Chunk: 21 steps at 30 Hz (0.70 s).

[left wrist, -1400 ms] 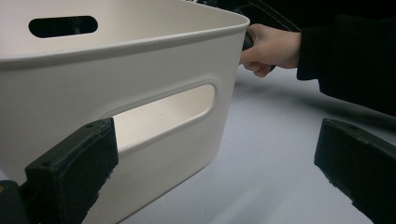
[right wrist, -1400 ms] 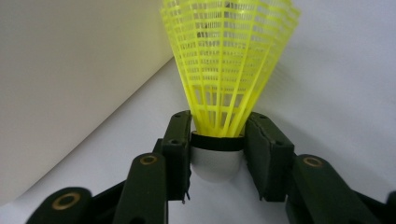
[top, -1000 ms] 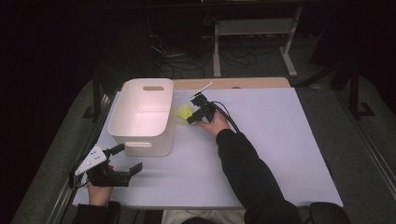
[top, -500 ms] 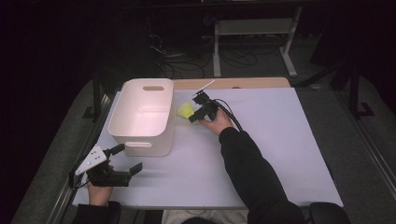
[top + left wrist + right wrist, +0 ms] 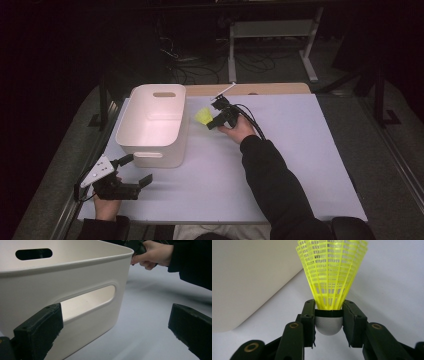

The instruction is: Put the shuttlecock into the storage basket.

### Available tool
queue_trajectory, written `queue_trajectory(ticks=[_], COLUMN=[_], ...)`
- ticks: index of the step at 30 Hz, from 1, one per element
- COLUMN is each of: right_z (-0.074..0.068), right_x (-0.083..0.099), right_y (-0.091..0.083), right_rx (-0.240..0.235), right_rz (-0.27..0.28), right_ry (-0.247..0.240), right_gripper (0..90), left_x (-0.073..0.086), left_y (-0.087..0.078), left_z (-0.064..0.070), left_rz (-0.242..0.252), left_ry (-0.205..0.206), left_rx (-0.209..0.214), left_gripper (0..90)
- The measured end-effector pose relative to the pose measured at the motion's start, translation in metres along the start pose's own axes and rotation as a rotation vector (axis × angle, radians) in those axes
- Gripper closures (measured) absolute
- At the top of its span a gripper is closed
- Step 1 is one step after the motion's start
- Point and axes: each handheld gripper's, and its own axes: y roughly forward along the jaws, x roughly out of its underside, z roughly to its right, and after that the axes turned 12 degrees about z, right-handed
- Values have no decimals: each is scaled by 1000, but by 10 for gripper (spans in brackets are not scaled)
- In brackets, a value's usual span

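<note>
**Shuttlecock held beside the bin**

Our right gripper (image 5: 216, 118) has its fingers (image 5: 308, 315) clamped on the white cork of the yellow plastic shuttlecock (image 5: 332, 272), skirt pointing away from us, just right of the white plastic bin (image 5: 152, 125) above the desk (image 5: 300, 150). Our left gripper (image 5: 127, 172) rests near the bin's front wall, fingers apart and holding nothing.

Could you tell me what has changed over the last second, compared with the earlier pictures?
Very little: the right claw, shut on the yellow shuttlecock, has edged slightly towards the white bin, staying beside its outer wall. The grip is unchanged, clamped at the shuttlecock's base. The left claw remains open near the bin's front handle, and the bin has not moved.
</note>
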Motion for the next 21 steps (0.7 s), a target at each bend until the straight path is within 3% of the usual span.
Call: queue_trajectory(ticks=[21], right_z=[-3], right_x=[-9], right_y=[-40], right_rx=[1], right_rz=[35], right_ry=[-46], right_gripper=[630], left_x=[0], left_y=[0], left_z=[0], left_rz=[0], left_ry=[0], left_rx=[2], left_gripper=[0])
